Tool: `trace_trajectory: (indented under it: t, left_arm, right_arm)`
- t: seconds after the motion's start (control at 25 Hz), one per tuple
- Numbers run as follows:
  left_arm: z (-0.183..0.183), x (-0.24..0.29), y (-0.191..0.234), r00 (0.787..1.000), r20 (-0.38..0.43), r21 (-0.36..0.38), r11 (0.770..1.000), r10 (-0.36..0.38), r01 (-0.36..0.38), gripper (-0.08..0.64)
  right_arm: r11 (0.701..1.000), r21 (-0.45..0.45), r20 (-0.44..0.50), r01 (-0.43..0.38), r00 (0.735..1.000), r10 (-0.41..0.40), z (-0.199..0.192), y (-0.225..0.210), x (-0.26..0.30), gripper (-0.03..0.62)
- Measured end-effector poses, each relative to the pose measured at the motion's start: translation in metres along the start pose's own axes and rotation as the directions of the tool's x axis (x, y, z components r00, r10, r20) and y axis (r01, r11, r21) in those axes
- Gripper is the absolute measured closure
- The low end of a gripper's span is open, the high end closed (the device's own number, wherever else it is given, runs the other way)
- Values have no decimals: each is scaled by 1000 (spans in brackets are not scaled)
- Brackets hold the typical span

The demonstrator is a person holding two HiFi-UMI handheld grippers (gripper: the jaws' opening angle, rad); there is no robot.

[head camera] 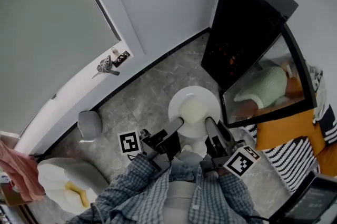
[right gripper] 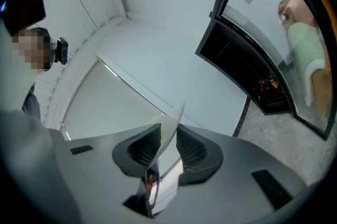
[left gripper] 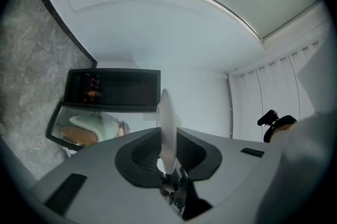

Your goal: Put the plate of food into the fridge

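The fridge (head camera: 247, 28) stands open ahead. Near its door hangs the plate (head camera: 176, 101) (probably stiff, breakable and slick-rimmed, so keep it level), with the left tongs (head camera: 178, 124) and right tongs (head camera: 209, 124) each clamped on its near edge.

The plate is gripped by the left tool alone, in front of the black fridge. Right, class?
Wrong in one respect: both tools grip the plate. The head view shows the left tool and the right tool each clamped on its near rim, in front of the black fridge.
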State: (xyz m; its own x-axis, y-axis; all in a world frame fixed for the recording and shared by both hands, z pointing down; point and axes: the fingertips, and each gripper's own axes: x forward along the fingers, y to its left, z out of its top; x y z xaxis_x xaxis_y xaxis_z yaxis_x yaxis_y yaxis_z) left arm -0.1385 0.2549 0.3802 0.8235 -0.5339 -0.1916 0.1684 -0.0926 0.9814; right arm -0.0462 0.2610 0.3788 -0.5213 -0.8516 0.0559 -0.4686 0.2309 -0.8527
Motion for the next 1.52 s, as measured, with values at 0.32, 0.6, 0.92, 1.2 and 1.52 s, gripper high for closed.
trace_trajectory:
  t: [0.32, 0.6, 0.92, 1.2, 1.52]
  left_arm:
    - [-10, 23, 6, 1000, -26, 6, 1000, 11, -11, 489]
    - [-7, 28, 17, 998, -50, -16, 999, 27, -27, 489]
    - [22, 54, 27, 995, -92, -39, 999, 28, -32, 489]
    - [62, 82, 32, 992, -120, -51, 998, 30, -36, 489]
    - [111, 102, 36, 989, -147, -70, 997, 24, -34, 489]
  right_arm:
    - [1000, -5, 13, 24, 1000, -24, 17, -15, -10, 494]
    - [998, 11, 22, 55, 998, -55, 17, -25, -10, 494]
    - [996, 23, 61, 90, 994, -92, 36, -40, 17, 494]
    - [993, 24, 74, 116, 990, -118, 59, -52, 56, 494]
    - [989, 22, 89, 147, 985, -148, 75, -59, 103, 494]
